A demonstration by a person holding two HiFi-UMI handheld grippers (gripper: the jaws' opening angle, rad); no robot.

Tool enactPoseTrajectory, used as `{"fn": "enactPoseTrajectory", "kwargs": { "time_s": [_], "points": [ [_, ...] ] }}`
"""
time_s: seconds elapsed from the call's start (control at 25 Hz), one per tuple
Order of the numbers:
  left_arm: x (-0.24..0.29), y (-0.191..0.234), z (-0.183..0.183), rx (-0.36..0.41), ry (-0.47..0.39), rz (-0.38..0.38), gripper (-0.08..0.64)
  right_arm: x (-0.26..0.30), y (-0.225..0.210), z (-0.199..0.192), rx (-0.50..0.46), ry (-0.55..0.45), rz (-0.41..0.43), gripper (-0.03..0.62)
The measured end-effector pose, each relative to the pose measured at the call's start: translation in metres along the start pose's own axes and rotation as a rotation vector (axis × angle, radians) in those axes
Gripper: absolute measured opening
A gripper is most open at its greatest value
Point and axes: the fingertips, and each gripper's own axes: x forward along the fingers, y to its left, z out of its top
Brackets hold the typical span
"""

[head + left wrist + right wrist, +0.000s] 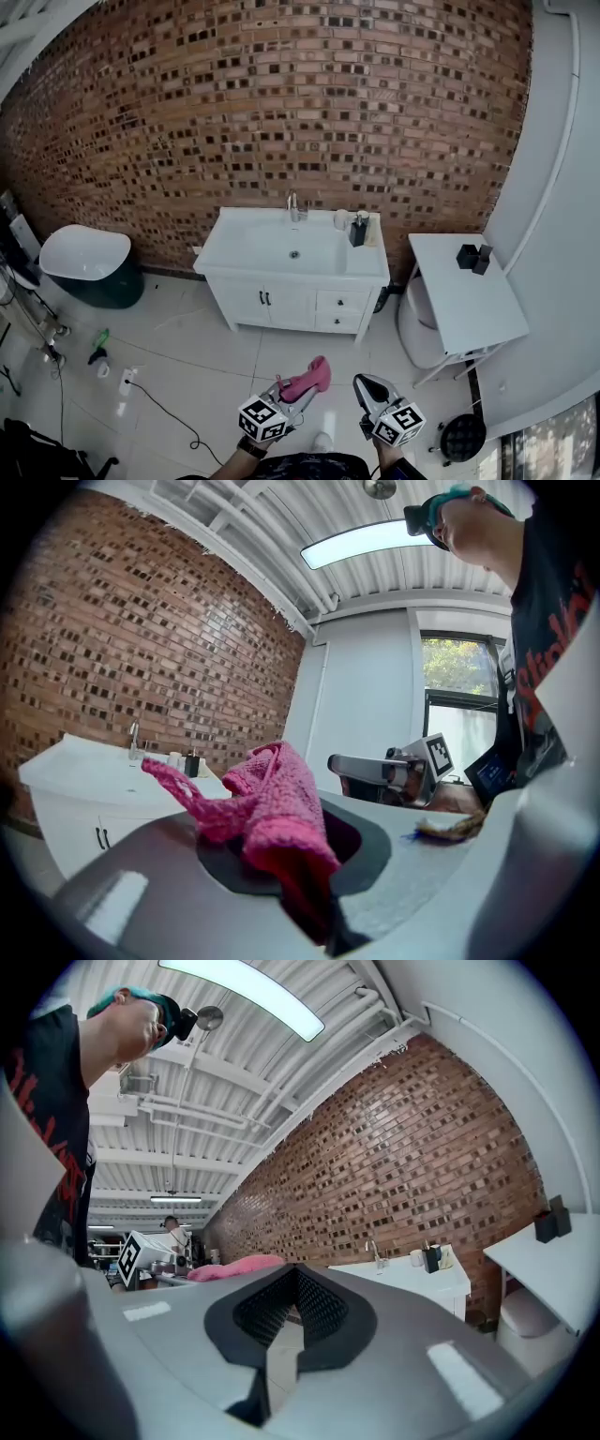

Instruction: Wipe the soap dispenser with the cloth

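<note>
The dark soap dispenser (358, 230) stands at the back right of the white sink vanity (244, 251), against the brick wall. It also shows small and far off in the left gripper view, soap dispenser (191, 764), and in the right gripper view, soap dispenser (431, 1258). My left gripper (298, 392) is shut on a pink cloth (310, 378), which bunches out over its jaws as cloth (272, 808). My right gripper (367, 388) is beside it, shut and holding nothing (298, 1286). Both are low in the head view, well short of the vanity, pointing roughly level towards it.
A faucet (296, 208) rises behind the basin. A white side table (469, 305) with two dark items (473, 257) stands right of the vanity, with a white bin (417, 328) under it. A white tub (84, 255) sits left. A cable (164, 405) crosses the tiled floor.
</note>
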Motion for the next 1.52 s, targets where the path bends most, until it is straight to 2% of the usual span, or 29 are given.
{"fn": "enactPoseTrajectory", "kwargs": {
  "time_s": [0.28, 0.68, 0.96, 1.12, 1.28, 1.52],
  "points": [
    [0.052, 0.008, 0.021, 0.024, 0.022, -0.023, 0.057, 0.001, -0.055, 0.011, 0.05, -0.015, -0.034, 0.002],
    [0.081, 0.05, 0.005, -0.052, 0.064, -0.024, 0.057, 0.041, -0.094, -0.004, 0.085, 0.054, -0.032, 0.002],
    [0.095, 0.113, 0.02, -0.059, 0.039, -0.081, 0.057, 0.097, -0.12, 0.005, 0.037, 0.082, -0.083, 0.003],
    [0.1, 0.162, 0.044, -0.034, -0.002, -0.103, 0.057, 0.139, -0.138, 0.026, -0.008, 0.06, -0.12, 0.003],
    [0.1, 0.21, 0.068, -0.022, -0.04, -0.104, 0.057, 0.18, -0.153, 0.043, -0.075, 0.039, -0.203, 0.002],
    [0.106, 0.247, 0.08, -0.034, -0.044, -0.134, 0.057, 0.21, -0.165, 0.045, -0.067, 0.042, -0.256, 0.002]
  ]
}}
